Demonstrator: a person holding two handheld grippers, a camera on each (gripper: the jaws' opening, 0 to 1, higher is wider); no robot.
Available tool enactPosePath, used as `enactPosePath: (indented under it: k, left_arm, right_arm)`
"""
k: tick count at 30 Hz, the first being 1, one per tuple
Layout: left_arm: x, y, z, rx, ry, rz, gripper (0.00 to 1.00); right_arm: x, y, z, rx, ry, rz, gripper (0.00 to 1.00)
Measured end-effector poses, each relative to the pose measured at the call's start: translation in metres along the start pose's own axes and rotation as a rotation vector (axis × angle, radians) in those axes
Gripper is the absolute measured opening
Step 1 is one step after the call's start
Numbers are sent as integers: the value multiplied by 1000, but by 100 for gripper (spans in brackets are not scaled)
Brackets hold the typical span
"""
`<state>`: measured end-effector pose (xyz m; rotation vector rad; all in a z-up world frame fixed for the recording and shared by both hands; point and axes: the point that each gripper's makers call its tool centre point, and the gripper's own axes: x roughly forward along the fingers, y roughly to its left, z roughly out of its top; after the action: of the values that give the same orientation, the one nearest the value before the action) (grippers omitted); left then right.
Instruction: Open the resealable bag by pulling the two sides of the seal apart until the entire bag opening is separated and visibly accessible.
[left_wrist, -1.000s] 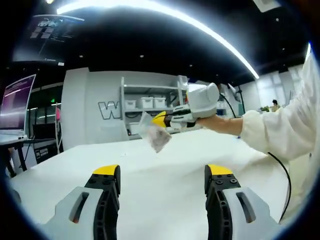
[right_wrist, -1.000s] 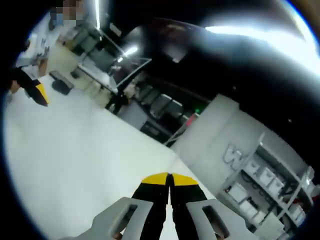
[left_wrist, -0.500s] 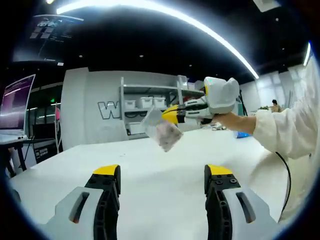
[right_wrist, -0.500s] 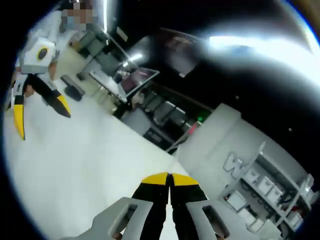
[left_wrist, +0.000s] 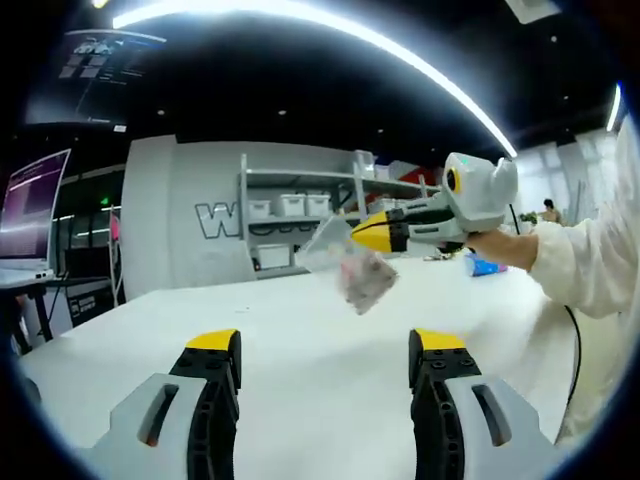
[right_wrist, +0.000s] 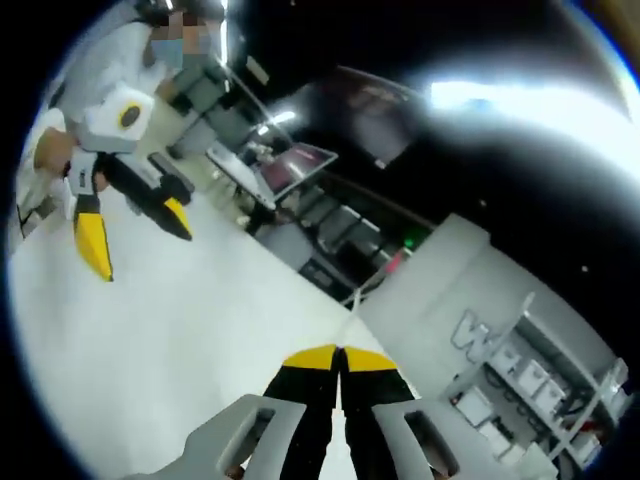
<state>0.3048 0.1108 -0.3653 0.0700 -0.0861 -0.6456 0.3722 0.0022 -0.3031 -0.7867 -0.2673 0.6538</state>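
Looking along the left gripper view:
Left hand-held gripper: its two yellow-tipped jaws stand wide apart at 6 o'clock, nothing between them, above the white tabletop.
Right hand-held gripper: comes in from 3 o'clock, its yellow tips pressed together on one edge of the resealable bag.
Resealable bag: clear, hanging in the air above the tabletop just right of centre, tilted; something pinkish sits inside, too blurred to name. Whether its seal is parted cannot be told.
Sleeve: white, cut off at the 3 o'clock edge.
Shelves: far wall at 12 o'clock, holding white boxes.

Right gripper view:
Right hand-held gripper: jaws meet tip to tip at 6 o'clock; the bag they pinch is not discernible here.
Left hand-held gripper: at 10 o'clock, jaws spread, holding nothing, over the tabletop.
Laptop: open, near 11 o'clock, small and dim.
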Motion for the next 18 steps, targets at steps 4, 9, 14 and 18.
enactPosePath:
  k: [4,9,14,18]
  left_arm:
    - [0,-1,-1,-3,2,-2,67]
    - [1,-3,-2,-5,3,-7,67]
    - [-1,-2,-2,-6,1,-3,67]
    - [-3,-1,-3,-7,1,2,67]
  right_arm:
    - [-16,10,4,-11,0,14,0]
    - [-36,22,12,-20,-6,29,0]
    - [-57,40,15,-29,-5,55,0]
    - [-69,56,15,-32,2,85,0]
